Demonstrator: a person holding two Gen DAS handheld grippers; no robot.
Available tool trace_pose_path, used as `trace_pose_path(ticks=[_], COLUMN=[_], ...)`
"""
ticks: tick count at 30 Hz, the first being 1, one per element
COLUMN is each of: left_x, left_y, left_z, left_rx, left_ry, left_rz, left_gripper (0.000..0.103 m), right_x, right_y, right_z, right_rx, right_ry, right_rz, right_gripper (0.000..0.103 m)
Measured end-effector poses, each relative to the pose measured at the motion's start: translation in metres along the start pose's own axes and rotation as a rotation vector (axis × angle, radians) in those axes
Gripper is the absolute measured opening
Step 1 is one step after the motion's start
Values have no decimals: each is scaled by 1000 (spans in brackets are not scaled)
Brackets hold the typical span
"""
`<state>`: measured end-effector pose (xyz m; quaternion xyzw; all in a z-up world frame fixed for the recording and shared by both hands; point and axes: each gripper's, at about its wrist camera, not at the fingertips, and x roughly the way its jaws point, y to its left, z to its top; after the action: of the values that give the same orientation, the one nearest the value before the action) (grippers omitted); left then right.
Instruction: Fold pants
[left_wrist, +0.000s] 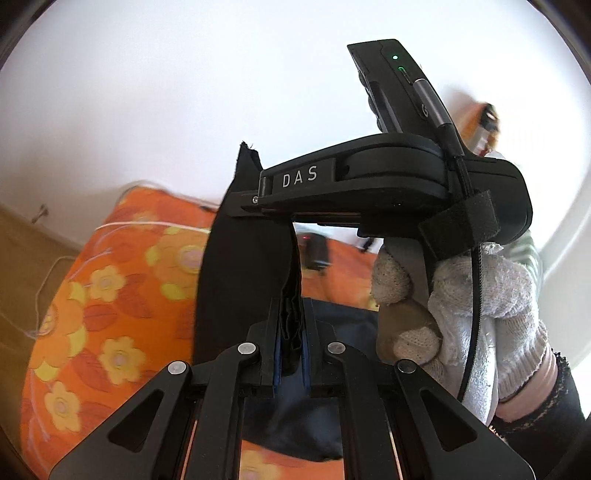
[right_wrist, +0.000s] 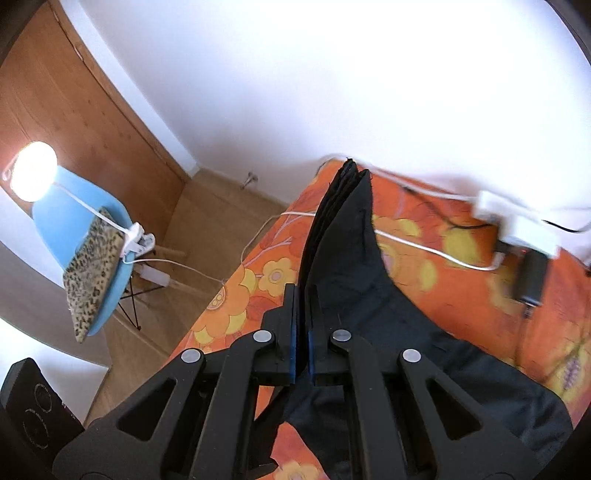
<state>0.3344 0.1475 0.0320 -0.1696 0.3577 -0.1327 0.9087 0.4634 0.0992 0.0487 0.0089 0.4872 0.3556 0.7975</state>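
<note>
Both grippers clamped on the pants

We held the left gripper (left_wrist: 291, 354) and right gripper (right_wrist: 303, 332) closed on the black fabric pants (right_wrist: 343, 236), above the orange flowered bedcover (right_wrist: 461, 295).

Black linkage gripper (left_wrist: 290, 347), blue pads, silver rivets, white knit glove (left_wrist: 480, 295), seemingly striped sleeve
</note>
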Motion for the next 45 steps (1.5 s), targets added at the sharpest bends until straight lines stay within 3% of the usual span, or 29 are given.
trace_pose_path(ticks=[15,20,30,37,42,45], left_x=[37,73,146,180,178,151], left_y=[-187,-237,-272,-278,-281,-264], left_z=[-34,-62,-117,-150,-163,-159], left_rx=[178,212,250,259,285,317], left_ry=[104,178,333,407,470,434], left_rz=[-168,-216,-224,-214,-217,-200], left_gripper=[7,7,7,7,14,15], right_x=[-187,-216,-199,-174,-161,-157], right_y=[-138,-196,-299,-338,-354,-360], right_z=[-101,-142,-228,-267,-280,-286], right_rx=[152,235,406,482,509,527], right_ry=[-171,-183,-130,-98,-107,-114], right_rz=[-85,-109,-115,-113,-113,-91], right_gripper=[4,4,4,4,4,4])
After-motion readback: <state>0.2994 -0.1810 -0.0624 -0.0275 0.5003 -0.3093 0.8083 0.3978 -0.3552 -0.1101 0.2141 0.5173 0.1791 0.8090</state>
